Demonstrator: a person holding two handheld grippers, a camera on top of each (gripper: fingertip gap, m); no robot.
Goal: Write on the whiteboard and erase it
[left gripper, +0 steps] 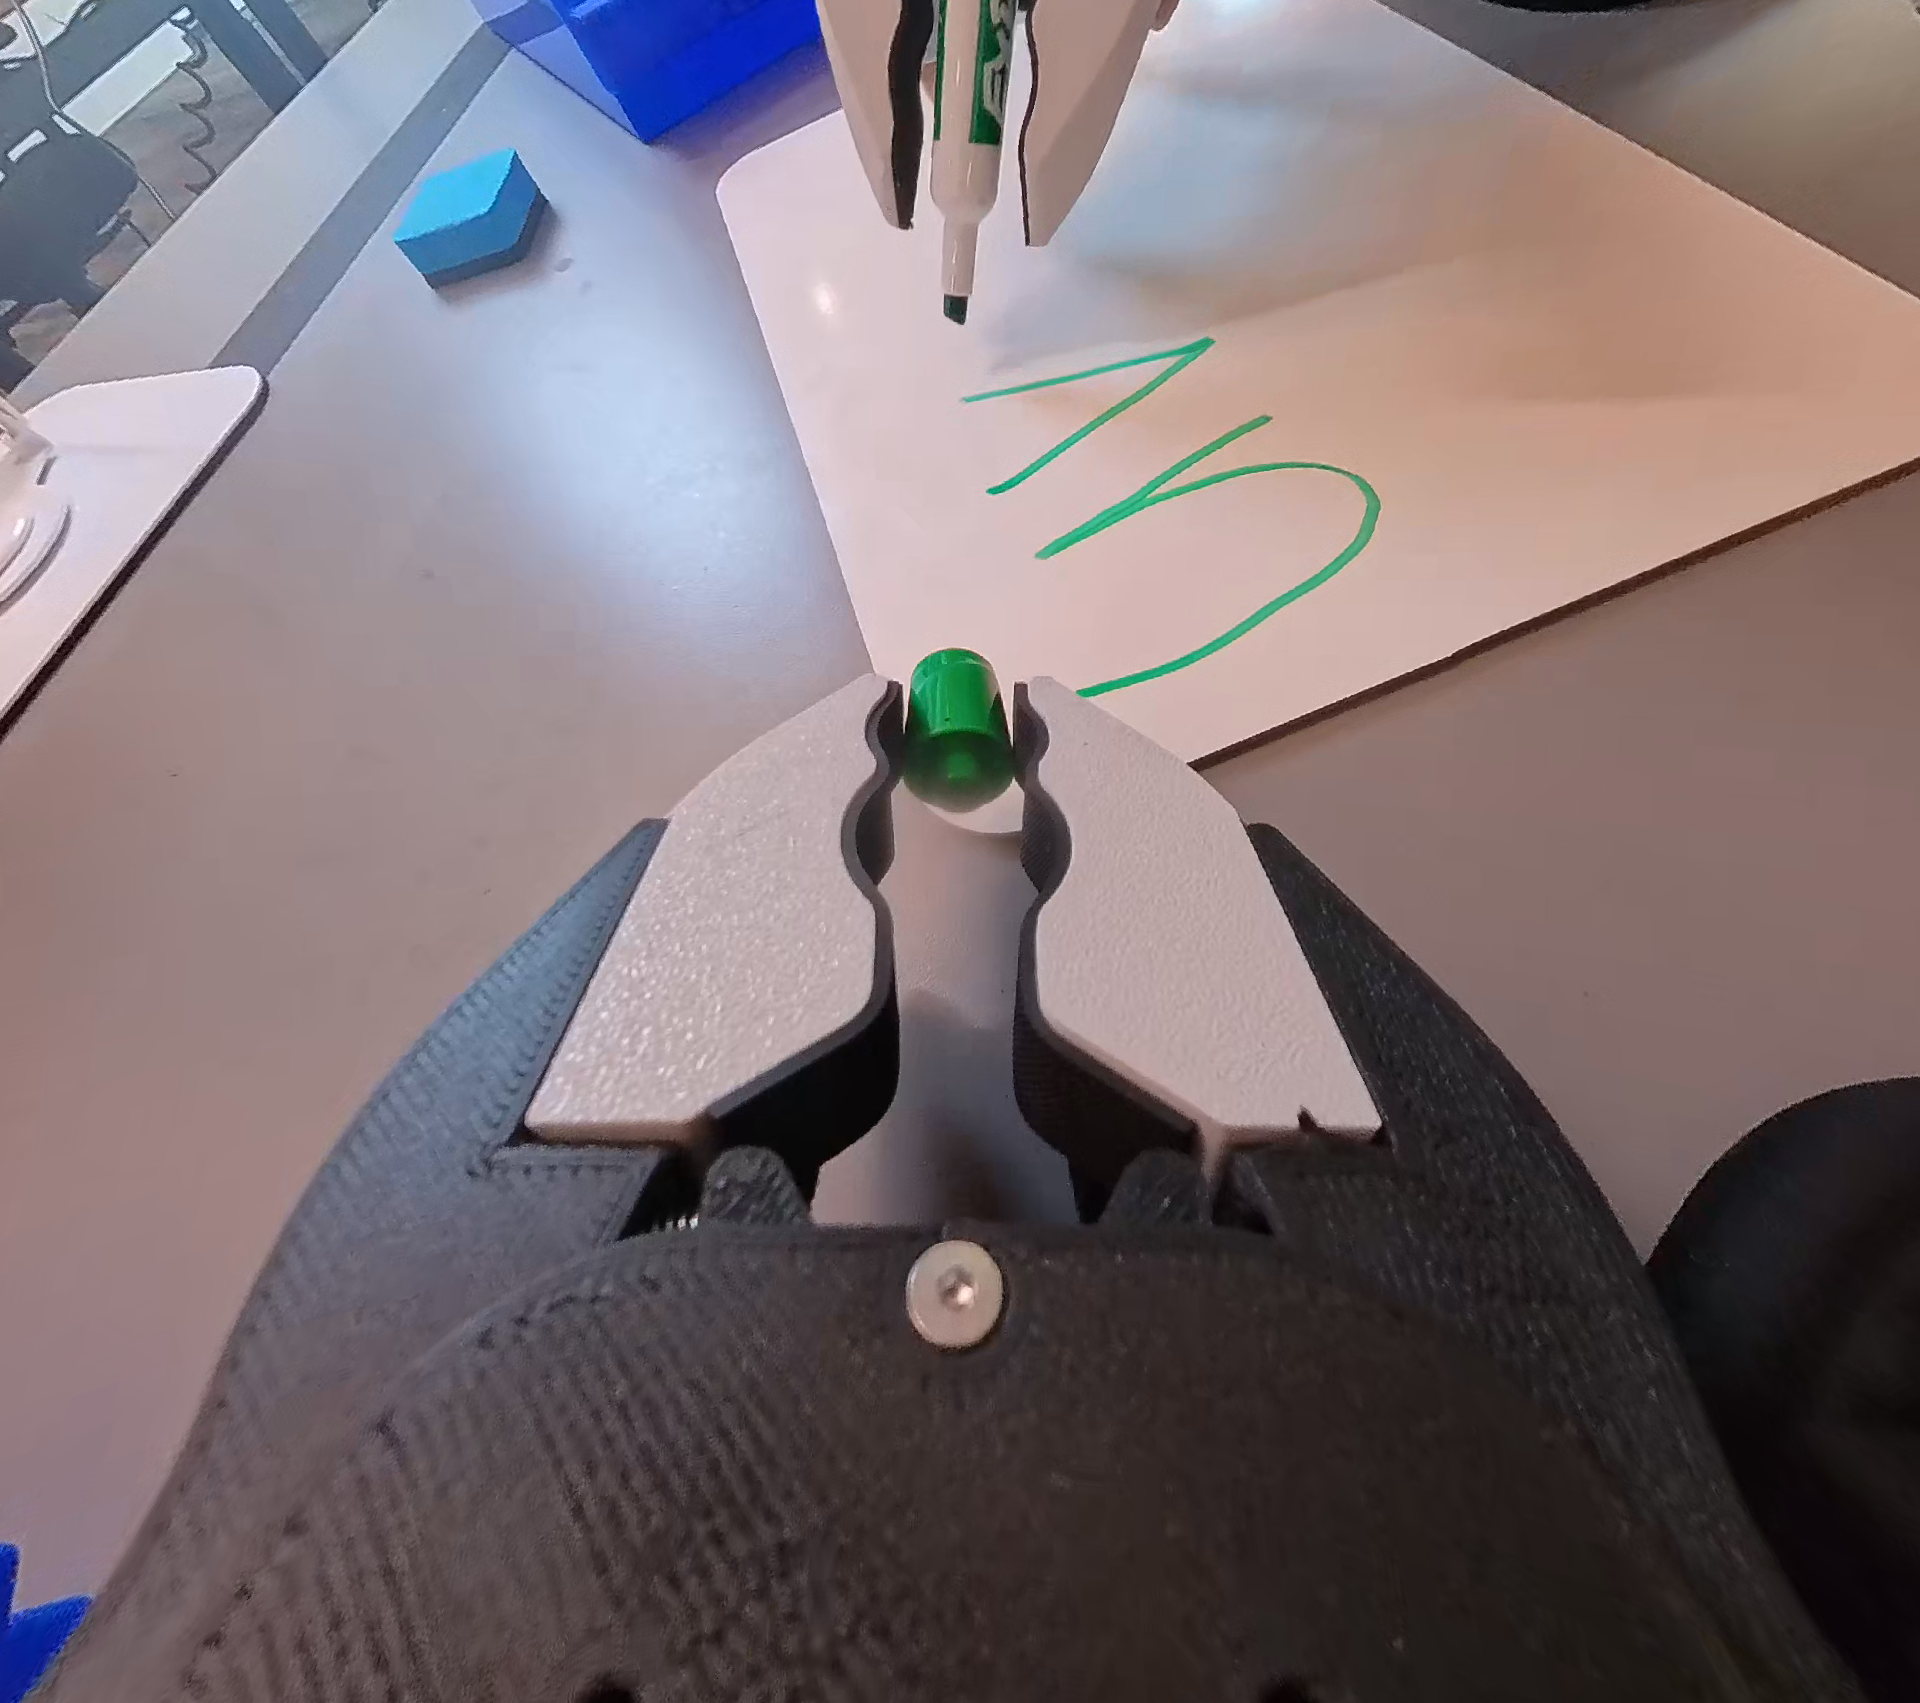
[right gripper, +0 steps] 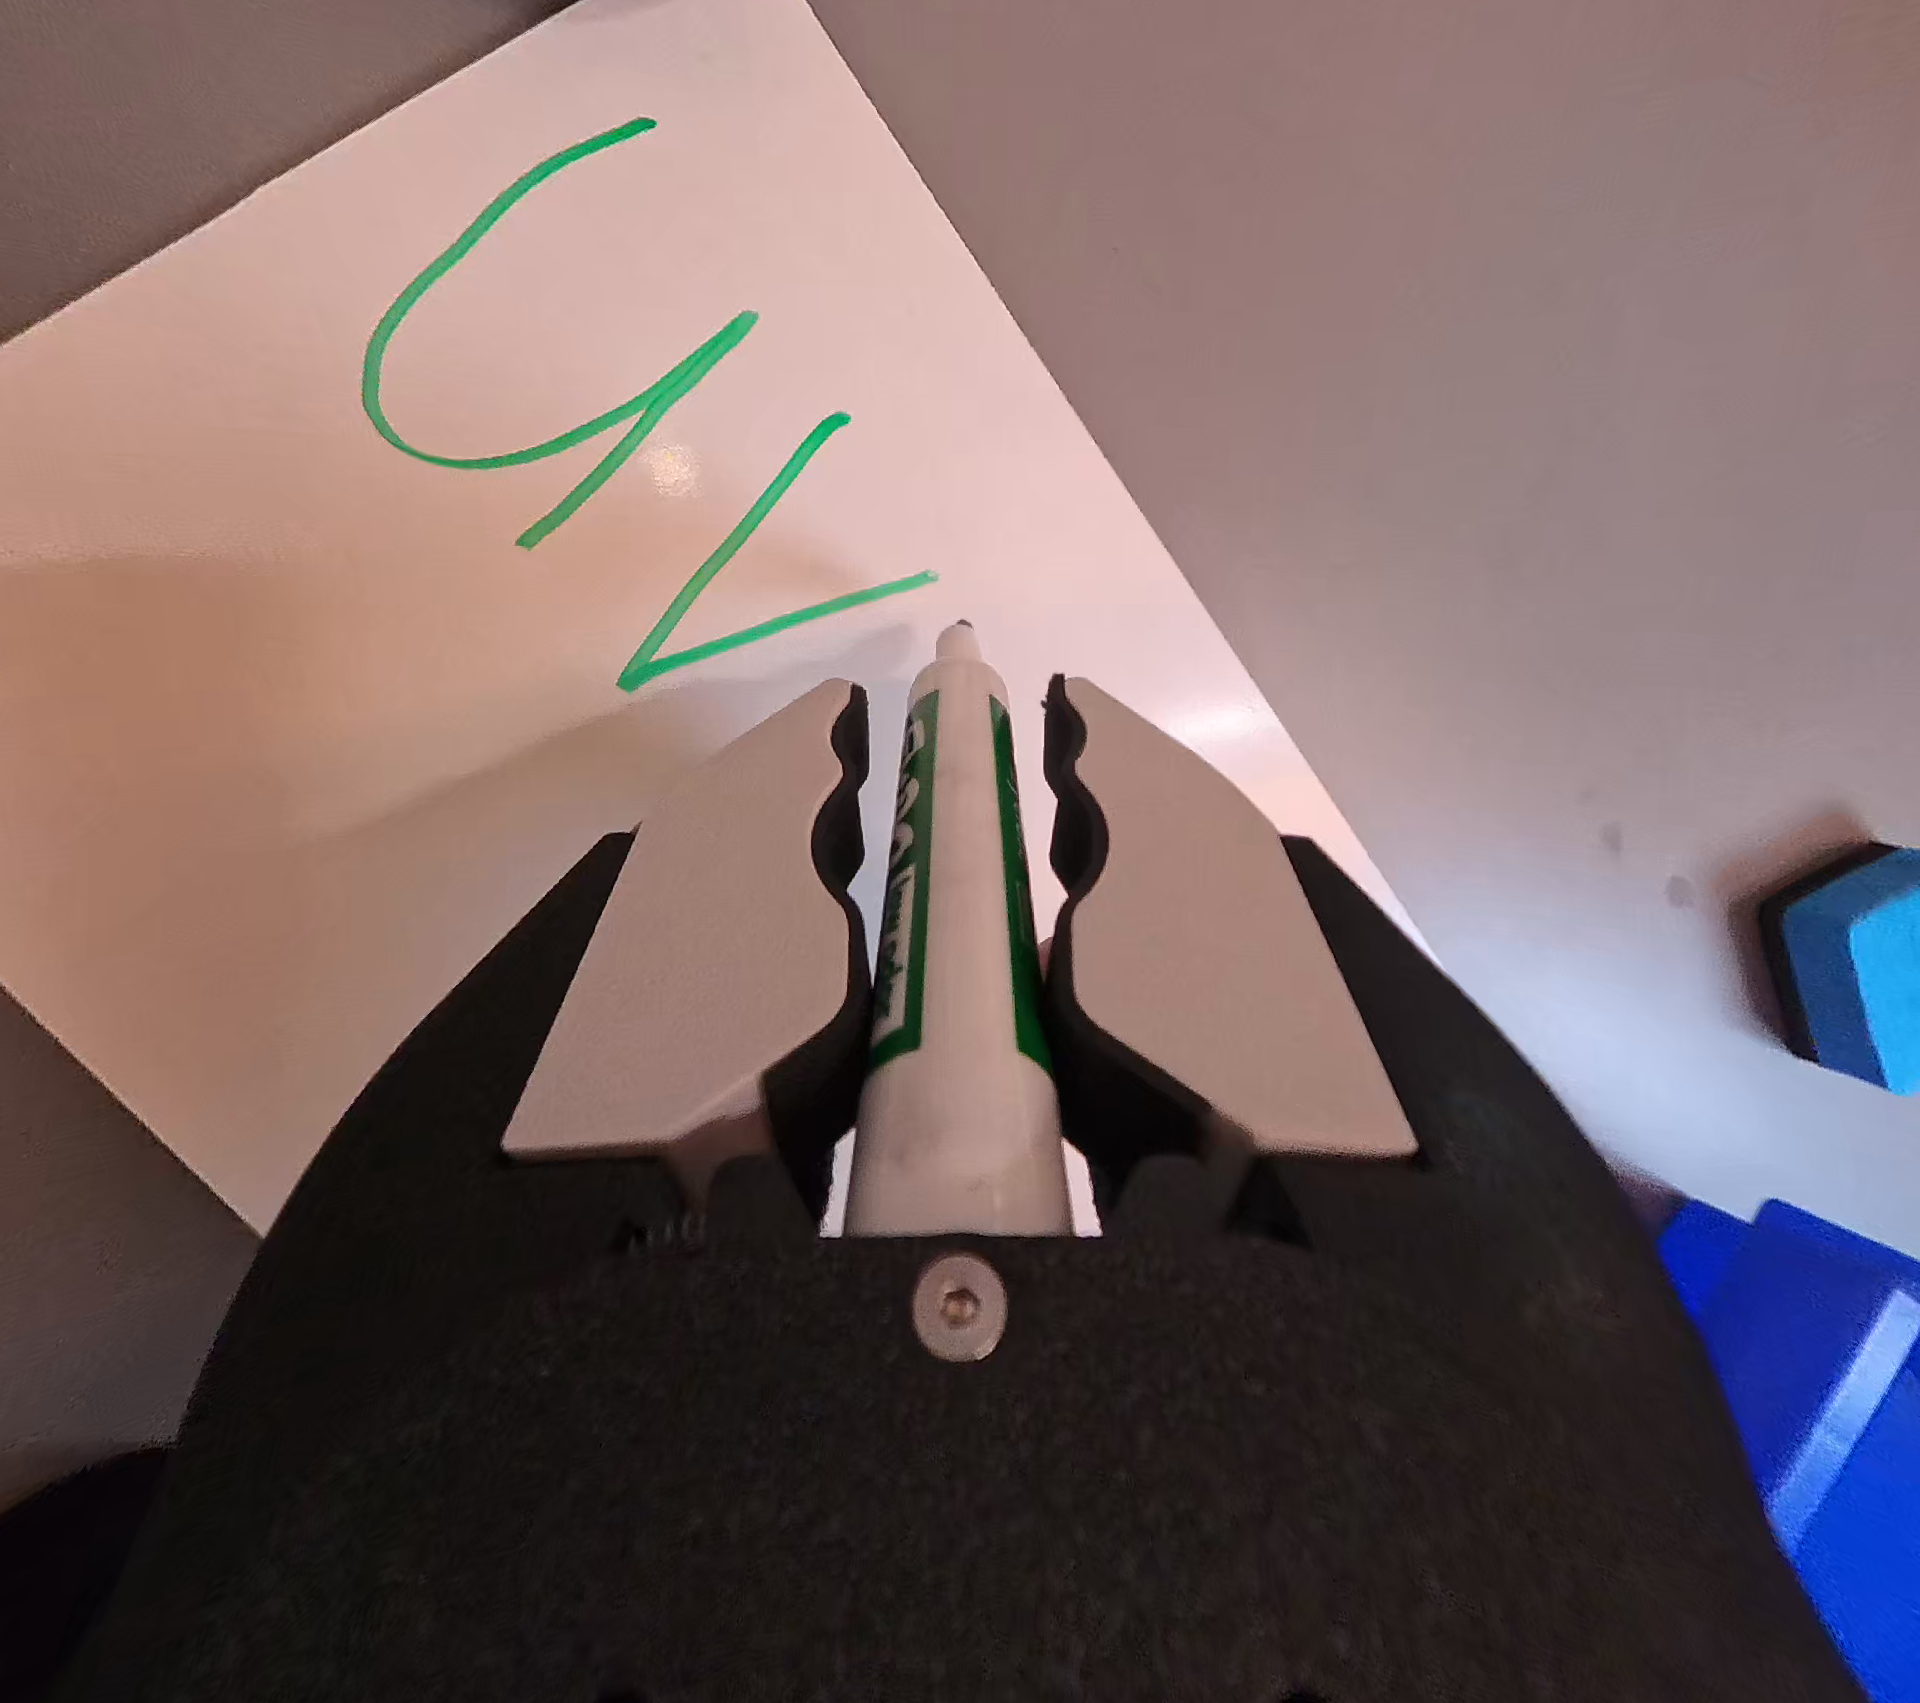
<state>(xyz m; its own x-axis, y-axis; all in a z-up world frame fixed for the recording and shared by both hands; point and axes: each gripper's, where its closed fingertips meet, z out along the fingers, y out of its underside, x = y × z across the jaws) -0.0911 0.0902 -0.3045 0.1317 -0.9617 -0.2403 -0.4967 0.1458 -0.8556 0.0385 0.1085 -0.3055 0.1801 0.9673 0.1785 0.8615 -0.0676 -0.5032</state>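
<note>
Right gripper (right gripper: 956, 687) clamps green marker (right gripper: 951, 905), tip just off whiteboard (right gripper: 208, 718) beside green scrawl (right gripper: 582, 406). Left gripper (left gripper: 954, 697) pinches green cap (left gripper: 954, 734) at whiteboard's near corner. Likely next: recap, keeping marker and cap coaxial. Blue eraser (left gripper: 473, 217) waits on desk (left gripper: 468, 614) beyond whiteboard's left edge, well apart from both claws.

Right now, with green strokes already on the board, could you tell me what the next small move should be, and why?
Probably bring the marker tip and the green cap together to recap it. The right gripper holds the marker with its tip apparently just off the whiteboard, the left gripper grips the cap facing it, and the blue eraser lies untouched on the table.
</note>
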